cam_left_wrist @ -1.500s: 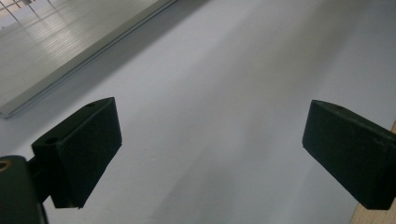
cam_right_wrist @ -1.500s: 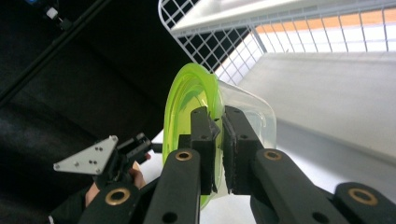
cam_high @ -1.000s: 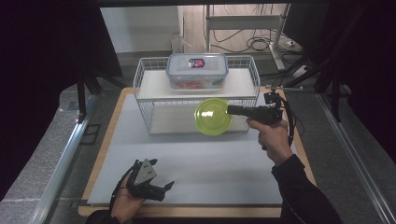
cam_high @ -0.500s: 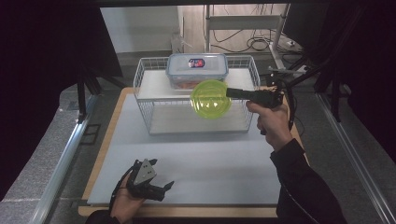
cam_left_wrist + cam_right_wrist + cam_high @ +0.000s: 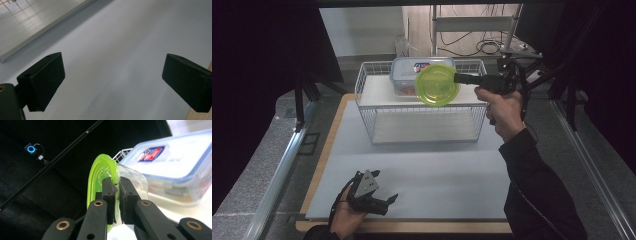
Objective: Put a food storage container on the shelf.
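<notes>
1. The left hand-held gripper [image 5: 387, 200] rests near the desk's [image 5: 437, 170] front-left corner, jaws spread over bare surface.
2. The right hand-held gripper [image 5: 116, 190] pinches the rim of a lime-green lidded container [image 5: 437, 84], tipped on edge.
3. It hangs above the wire rack's [image 5: 367, 107] top shelf, apparently just in front of the blue-rimmed food box [image 5: 404, 75].
</notes>
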Action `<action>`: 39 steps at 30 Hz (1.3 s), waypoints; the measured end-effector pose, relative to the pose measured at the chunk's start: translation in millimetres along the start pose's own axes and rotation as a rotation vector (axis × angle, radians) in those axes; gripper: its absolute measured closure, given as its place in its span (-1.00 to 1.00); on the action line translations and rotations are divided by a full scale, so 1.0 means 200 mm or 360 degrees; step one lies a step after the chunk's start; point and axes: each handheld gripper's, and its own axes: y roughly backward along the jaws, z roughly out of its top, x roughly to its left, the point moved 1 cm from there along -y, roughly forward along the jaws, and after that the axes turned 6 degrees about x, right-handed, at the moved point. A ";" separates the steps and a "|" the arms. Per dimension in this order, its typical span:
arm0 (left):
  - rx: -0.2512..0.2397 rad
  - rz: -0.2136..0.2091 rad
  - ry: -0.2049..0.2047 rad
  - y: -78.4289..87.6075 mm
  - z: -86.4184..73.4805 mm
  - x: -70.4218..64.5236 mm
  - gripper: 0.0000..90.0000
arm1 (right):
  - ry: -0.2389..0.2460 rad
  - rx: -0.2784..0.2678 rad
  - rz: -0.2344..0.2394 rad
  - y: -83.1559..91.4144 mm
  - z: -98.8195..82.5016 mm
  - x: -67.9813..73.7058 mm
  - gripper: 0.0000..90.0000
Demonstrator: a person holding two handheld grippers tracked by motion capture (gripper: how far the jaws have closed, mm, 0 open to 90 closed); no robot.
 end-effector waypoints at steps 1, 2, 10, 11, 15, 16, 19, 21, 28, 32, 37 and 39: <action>0.0000 -0.0001 0.0000 0.00 0.00 0.00 -0.90 | -0.0002 -0.0003 -0.0006 0.00 0.01 0.00 0.88; -0.0001 0.0000 0.0000 0.00 0.00 0.00 -0.90 | -0.0005 -0.0004 -0.0015 -0.01 0.03 0.00 0.88; -0.0005 -0.0004 0.0002 0.00 0.00 0.00 -0.90 | -0.0024 -0.0034 -0.0045 -0.04 0.14 0.00 0.88; -0.0006 -0.0005 0.0003 0.00 0.00 0.00 -0.90 | -0.0025 -0.0038 -0.0049 -0.05 0.15 0.00 0.88; -0.0010 -0.0010 0.0003 0.01 0.00 0.00 -0.90 | -0.0039 -0.0052 -0.0057 -0.07 0.20 0.00 0.88; -0.0011 -0.0013 0.0006 0.01 0.00 0.00 -0.90 | -0.0047 -0.0055 -0.0057 -0.08 0.21 0.00 0.88; -0.0012 -0.0016 0.0004 0.01 0.00 0.00 -0.90 | -0.0057 -0.0065 -0.0067 -0.10 0.24 0.00 0.88; -0.0013 -0.0017 0.0000 0.01 0.00 0.00 -0.90 | -0.0052 -0.0068 -0.0080 -0.12 0.26 -0.01 0.88; -0.0020 -0.0022 -0.0005 0.01 0.00 0.00 -0.90 | -0.0081 -0.0078 -0.0111 -0.18 0.31 -0.03 0.87; -0.0023 -0.0025 -0.0006 0.01 0.00 0.00 -0.90 | -0.0099 -0.0079 -0.0121 -0.22 0.33 -0.05 0.87; -0.0024 -0.0027 -0.0010 0.01 0.00 0.00 -0.90 | -0.0130 -0.0066 -0.0126 -0.28 0.34 -0.08 0.87; -0.0023 -0.0029 -0.0011 0.01 0.00 0.00 -0.90 | -0.0138 -0.0064 -0.0122 -0.29 0.35 -0.08 0.87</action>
